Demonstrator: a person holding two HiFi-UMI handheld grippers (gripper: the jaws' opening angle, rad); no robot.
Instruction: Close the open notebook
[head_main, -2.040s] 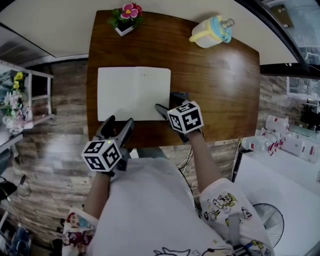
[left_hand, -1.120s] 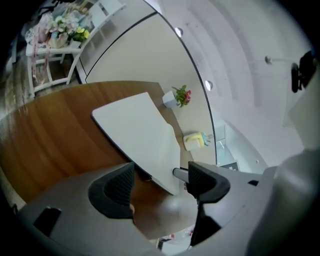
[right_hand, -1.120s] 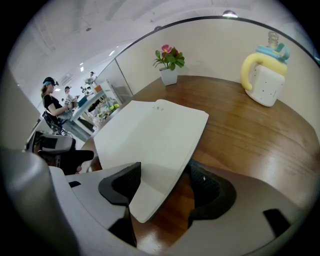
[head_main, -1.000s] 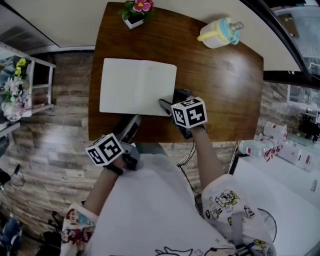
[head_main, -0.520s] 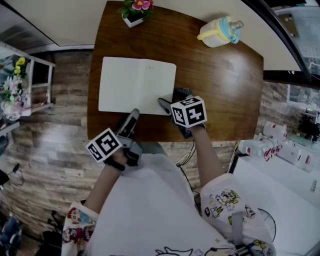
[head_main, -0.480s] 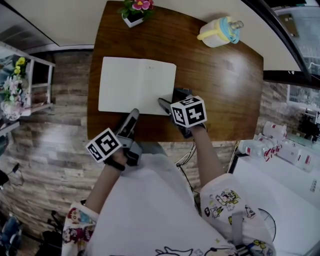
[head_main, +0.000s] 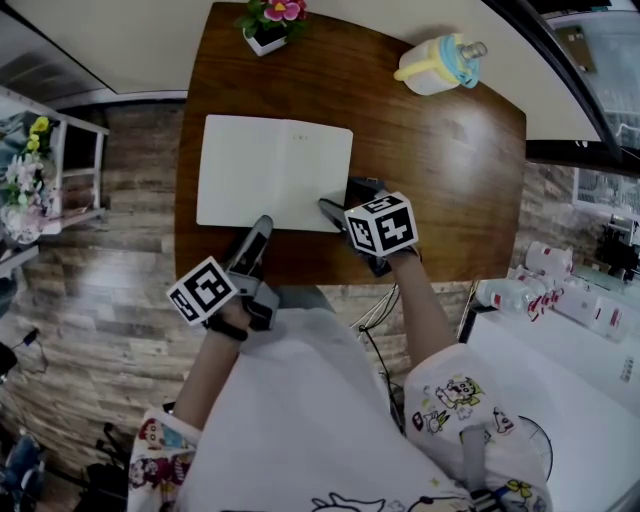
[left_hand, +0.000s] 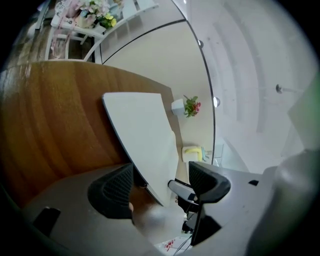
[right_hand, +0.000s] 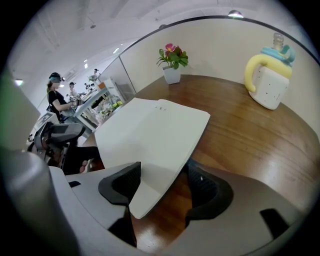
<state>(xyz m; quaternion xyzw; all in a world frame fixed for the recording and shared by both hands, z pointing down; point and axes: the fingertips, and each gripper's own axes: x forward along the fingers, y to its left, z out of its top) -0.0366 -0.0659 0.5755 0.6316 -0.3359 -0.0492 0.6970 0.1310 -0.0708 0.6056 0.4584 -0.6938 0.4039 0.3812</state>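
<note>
The open notebook (head_main: 275, 172) lies flat with blank white pages on the brown table (head_main: 440, 170). My right gripper (head_main: 340, 198) is at its near right corner. In the right gripper view the open jaws (right_hand: 162, 187) straddle that corner of the notebook (right_hand: 152, 135), and the page there looks slightly raised. My left gripper (head_main: 258, 230) is rolled on its side at the notebook's near edge. In the left gripper view, that gripper (left_hand: 160, 185) is open and the notebook's (left_hand: 145, 135) near edge runs into the gap between the jaws.
A small white pot with pink flowers (head_main: 268, 25) stands at the table's far edge. A yellow and blue jug (head_main: 435, 63) stands at the far right, also seen in the right gripper view (right_hand: 267, 75). People (right_hand: 55, 97) stand far off beyond the table.
My left gripper has rolled onto its side and moved up to the notebook's near edge. The right gripper has stayed at the near right corner. The notebook still lies open.
</note>
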